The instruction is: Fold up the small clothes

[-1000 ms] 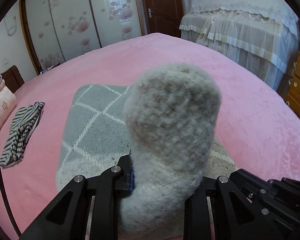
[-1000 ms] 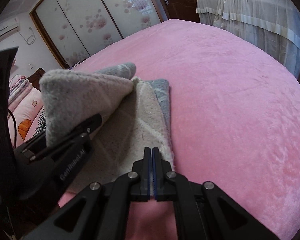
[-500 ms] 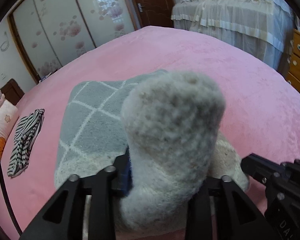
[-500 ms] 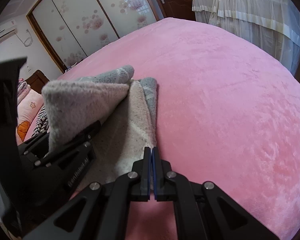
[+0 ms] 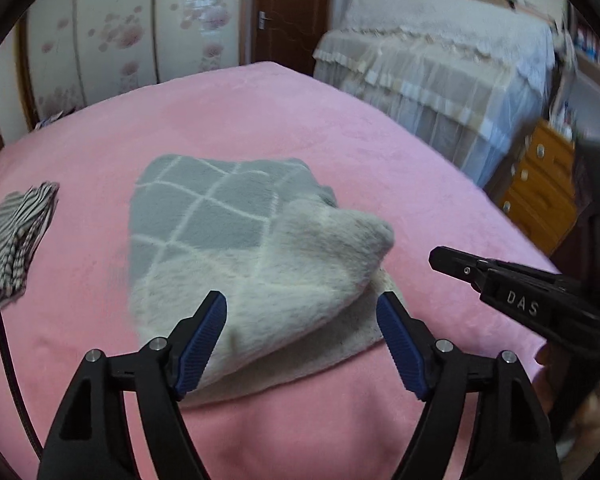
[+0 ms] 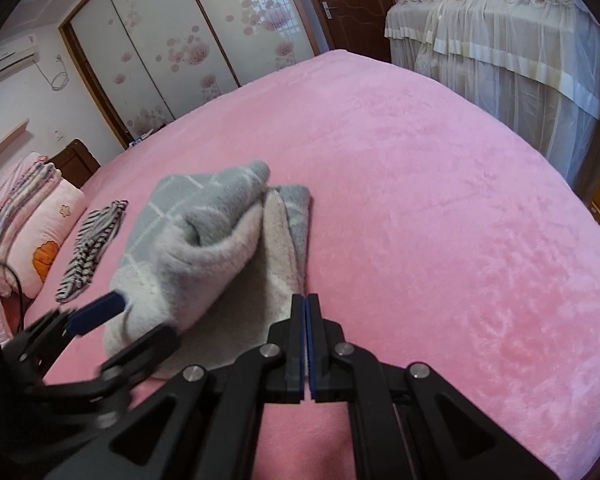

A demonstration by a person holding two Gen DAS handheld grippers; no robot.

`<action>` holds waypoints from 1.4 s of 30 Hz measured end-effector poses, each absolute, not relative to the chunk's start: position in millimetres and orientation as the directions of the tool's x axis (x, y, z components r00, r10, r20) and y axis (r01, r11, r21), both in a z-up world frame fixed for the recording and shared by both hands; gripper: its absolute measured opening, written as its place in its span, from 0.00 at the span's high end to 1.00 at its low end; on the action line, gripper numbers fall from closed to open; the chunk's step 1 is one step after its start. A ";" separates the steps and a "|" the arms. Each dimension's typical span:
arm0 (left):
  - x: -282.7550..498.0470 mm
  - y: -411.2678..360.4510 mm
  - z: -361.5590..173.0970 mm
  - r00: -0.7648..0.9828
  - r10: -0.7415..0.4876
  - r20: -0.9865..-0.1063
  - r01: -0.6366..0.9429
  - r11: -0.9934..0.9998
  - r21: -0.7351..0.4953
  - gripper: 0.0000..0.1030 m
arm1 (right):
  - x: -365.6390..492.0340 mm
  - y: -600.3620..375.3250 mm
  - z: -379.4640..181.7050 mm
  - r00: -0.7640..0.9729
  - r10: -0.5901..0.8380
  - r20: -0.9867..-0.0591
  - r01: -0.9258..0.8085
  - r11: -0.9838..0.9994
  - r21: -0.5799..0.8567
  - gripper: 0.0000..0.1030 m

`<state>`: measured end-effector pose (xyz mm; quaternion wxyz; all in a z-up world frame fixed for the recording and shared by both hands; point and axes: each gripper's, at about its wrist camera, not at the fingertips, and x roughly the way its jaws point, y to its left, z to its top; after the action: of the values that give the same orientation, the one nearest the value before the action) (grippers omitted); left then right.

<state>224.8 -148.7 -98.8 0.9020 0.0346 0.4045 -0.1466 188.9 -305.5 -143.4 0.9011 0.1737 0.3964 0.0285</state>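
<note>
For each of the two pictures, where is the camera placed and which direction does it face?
Left wrist: sits on the left gripper, looks down across the pink bed at the grey fleece garment; jaws opening, garment released; right gripper and a hand show.
Right wrist: sits on the shut, empty right gripper, facing likewise; left gripper shows.
Shared: garment, striped cloth, wardrobe.

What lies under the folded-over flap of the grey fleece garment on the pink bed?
Under the flap lies the garment's own cream lining layer, resting on the pink bedspread. Whatever lies deeper in the fold is covered.
</note>
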 end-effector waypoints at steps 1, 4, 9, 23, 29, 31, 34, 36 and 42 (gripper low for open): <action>223.4 -137.1 -93.2 0.641 -0.234 -0.731 0.267 0.961 -0.074 0.23 | 190.6 -306.4 -139.8 0.684 0.204 -0.701 0.076 0.935 0.346 0.98; 227.1 -96.6 -83.7 0.681 -0.186 -0.708 0.153 0.982 -0.111 0.21 | 201.9 -306.2 -126.0 0.677 0.282 -0.680 0.031 0.912 0.409 0.81; 256.1 -49.9 -100.2 0.676 -0.041 -0.736 -0.013 0.998 -0.068 0.21 | 235.9 -294.1 -113.6 0.634 0.362 -0.683 -0.027 0.893 0.449 0.43; 289.8 -42.1 -141.9 0.605 -0.035 -0.795 0.014 0.999 -0.032 0.21 | 274.3 -278.8 -163.5 0.439 0.363 -0.822 -0.019 0.918 0.396 0.77; 279.9 -43.8 -160.4 0.590 -0.041 -0.807 0.026 0.999 -0.032 0.16 | 235.5 -288.6 -176.1 0.486 0.285 -0.826 0.027 0.940 0.340 0.95; 277.3 -42.4 -168.1 0.571 -0.050 -0.819 0.016 0.999 -0.050 0.16 | 234.3 -289.1 -186.8 0.478 0.291 -0.829 0.045 0.934 0.354 0.95; 274.7 -37.1 -178.1 0.551 -0.077 -0.831 0.009 0.996 -0.087 0.16 | 231.5 -281.4 -192.8 0.486 0.262 -0.834 0.048 0.944 0.325 0.95; 274.7 -35.8 -185.3 0.548 -0.077 -0.833 0.015 0.996 -0.083 0.13 | 229.0 -271.8 -199.4 0.487 0.228 -0.843 0.045 0.957 0.285 0.95; 279.0 -25.2 -194.7 0.544 -0.098 -0.833 0.003 0.993 -0.115 0.05 | 230.9 -255.4 -206.3 0.503 0.196 -0.842 0.059 0.964 0.259 0.95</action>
<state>279.0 -25.2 -194.7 0.8772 -0.0499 0.4766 -0.0287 230.9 -255.4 -206.3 0.8573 0.1281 0.4971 0.0399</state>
